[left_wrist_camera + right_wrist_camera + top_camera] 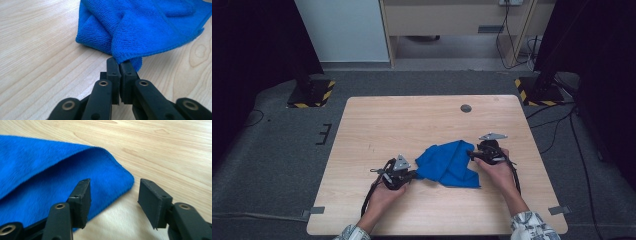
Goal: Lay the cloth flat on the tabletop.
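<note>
A crumpled blue cloth (447, 162) lies on the wooden table (412, 120), a little right of centre toward the front. My left gripper (414, 174) is at the cloth's left end, and in the left gripper view (119, 62) its jaws are shut on a hemmed corner of the cloth (140, 27). At the cloth's right end, my right gripper (470, 154) is open. In the right gripper view (113, 187) a rounded fold of the cloth (37, 170) lies flat just ahead of the jaws, partly behind the left one, with neither pad pressing on it.
A round cable hole (466, 108) sits near the table's far edge. Grey tape marks (313, 210) sit by the front corners. Yellow-and-black stand bases (311, 93) rest on the floor past both far corners. Bare wood surrounds the cloth.
</note>
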Tool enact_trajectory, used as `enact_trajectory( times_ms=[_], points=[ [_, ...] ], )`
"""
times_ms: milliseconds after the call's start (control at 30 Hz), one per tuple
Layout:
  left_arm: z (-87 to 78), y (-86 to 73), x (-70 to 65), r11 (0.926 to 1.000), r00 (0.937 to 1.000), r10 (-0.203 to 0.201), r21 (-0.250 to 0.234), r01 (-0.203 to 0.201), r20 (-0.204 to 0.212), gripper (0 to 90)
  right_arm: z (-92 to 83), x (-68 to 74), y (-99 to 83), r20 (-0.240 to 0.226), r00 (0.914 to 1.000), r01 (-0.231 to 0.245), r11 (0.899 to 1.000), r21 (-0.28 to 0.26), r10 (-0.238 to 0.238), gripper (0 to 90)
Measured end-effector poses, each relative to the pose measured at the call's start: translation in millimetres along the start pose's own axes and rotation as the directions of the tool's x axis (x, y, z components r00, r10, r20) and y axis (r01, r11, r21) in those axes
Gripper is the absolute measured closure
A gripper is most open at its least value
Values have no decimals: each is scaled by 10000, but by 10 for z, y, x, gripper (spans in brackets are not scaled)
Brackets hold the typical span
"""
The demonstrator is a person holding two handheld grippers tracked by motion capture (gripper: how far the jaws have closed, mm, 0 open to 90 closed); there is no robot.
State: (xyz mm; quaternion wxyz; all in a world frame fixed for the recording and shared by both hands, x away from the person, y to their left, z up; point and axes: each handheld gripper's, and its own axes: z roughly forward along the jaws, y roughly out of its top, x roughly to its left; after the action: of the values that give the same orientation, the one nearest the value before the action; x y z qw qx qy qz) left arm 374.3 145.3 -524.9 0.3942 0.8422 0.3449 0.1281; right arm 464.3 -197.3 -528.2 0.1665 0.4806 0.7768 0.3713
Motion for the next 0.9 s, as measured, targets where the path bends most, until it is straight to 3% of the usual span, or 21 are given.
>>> enact_trajectory(
  times_ms=[67, 200, 300, 567, 700, 900],
  points=[
    [-20, -8, 5, 9998, 9999, -92, -171, 91, -50, 782, 56, 4, 16, 14, 10000, -17, 10000, -39, 17, 472],
    [-29, -14, -4, 9987, 9996, -197, -468, 188, -193, 562, 107, 12, 29, 35, 10000, 28, 10000, 15, -28, 513],
    [-25, 3, -35, 9975, 9998, -147, -692, 138, -118, 441, 111, 33, 27, 269, 9986, 448, 9990, 52, -449, 584],
    [-9, 39, -126, 9958, 9999, -11, -919, 22, 121, 338, 107, 101, 23, -175, 9965, 814, 9966, 80, -812, 860],
    [-43, 65, -131, 9917, 9997, -66, -1283, 93, 218, 331, 83, 117, 32, -396, 9960, 800, 9968, -38, -801, 872],
    [-118, 113, -155, 9797, 9986, 44, -2003, 63, 530, 320, 34, 174, 63, -559, 9951, 805, 9965, -240, -817, 872]
  ],
)
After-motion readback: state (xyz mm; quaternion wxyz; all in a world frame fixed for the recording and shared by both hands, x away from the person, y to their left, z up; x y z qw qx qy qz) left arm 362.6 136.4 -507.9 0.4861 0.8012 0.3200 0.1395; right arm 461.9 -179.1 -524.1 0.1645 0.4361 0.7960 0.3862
